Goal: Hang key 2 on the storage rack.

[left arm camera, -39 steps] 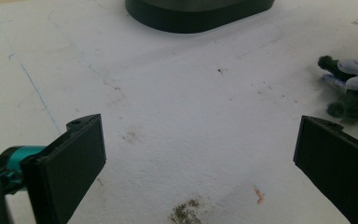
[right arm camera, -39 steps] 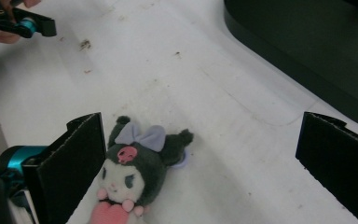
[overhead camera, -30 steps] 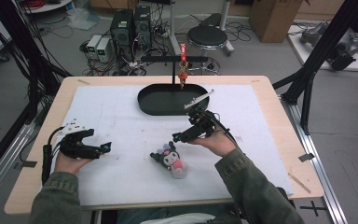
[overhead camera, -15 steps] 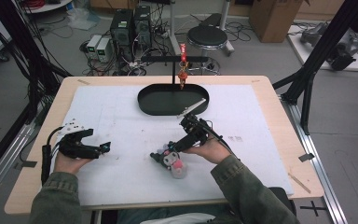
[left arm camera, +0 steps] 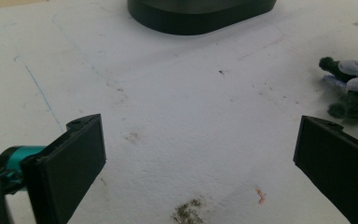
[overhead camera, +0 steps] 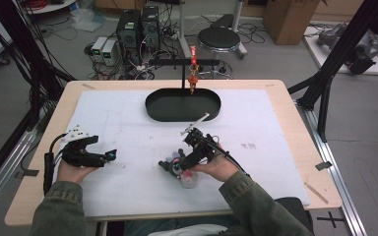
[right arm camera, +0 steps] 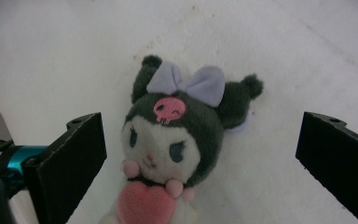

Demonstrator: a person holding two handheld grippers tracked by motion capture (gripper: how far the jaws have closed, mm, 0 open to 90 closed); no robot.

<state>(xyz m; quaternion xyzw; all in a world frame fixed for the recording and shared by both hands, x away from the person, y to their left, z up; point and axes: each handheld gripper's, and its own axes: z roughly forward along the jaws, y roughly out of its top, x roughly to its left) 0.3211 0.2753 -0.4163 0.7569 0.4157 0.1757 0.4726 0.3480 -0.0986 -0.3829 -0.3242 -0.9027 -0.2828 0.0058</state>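
A: Where is the plush toy (right arm camera: 168,144) at this moment?

B: It lies on the white mat (overhead camera: 123,123), toward the person's edge of the table (overhead camera: 285,93) and a little right of centre. In the high view the toy (overhead camera: 179,167) sits directly under the right gripper (overhead camera: 177,167).

A: And the right gripper's jaws?

B: Spread wide. In the right gripper view the two black jaws stand on either side of the toy, apart from it, with white mat showing between each jaw and the dark head. Nothing is clamped.

A: What does the toy look like?

B: Dark ears, a lilac bow, a pink skull mark on the forehead, a white face, and a pink heart at its chest.

A: The left gripper (overhead camera: 109,156)?

B: Held low over the mat at the left of the table, well apart from the toy. Its jaws are released too; in the left gripper view they frame bare, lightly stained mat, with the toy (left arm camera: 354,88) at the right edge.

A: Anything else on the table?

B: A black oval tray (overhead camera: 152,105) at the far side of the mat, with a black stand behind it from which a small red figure (overhead camera: 193,78) hangs.
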